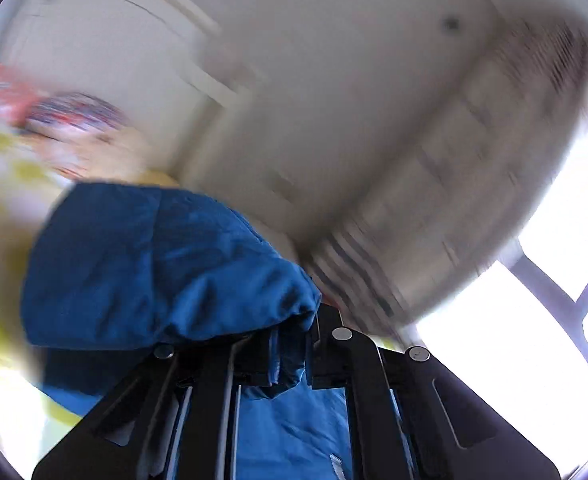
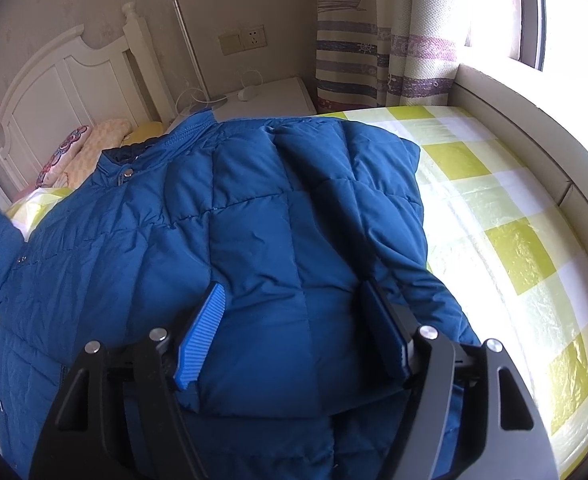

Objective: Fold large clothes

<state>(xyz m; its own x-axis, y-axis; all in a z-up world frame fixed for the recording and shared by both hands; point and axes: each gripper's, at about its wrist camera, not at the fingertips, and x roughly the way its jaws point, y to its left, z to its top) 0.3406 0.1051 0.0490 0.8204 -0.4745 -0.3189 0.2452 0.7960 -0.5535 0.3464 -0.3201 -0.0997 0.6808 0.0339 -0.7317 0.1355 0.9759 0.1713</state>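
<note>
While the left tool (image 1: 294,344) gripped a lifted sleeve (image 1: 166,264), the right tool (image 2: 294,336) gaped empty over the half-folded jacket (image 2: 254,208).

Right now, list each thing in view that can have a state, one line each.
Left claw: shut on a bunched fold of the blue quilted puffer jacket, lifted.
Right claw: open, jaws straddling a folded-over jacket panel.
Blue quilted puffer jacket: spread on the bed, partly folded, collar toward the headboard.
Yellow-and-white checked bedsheet: laid flat, slightly wrinkled.
Striped curtain: hanging beside the window.
White wall socket: nothing plugged in.
</note>
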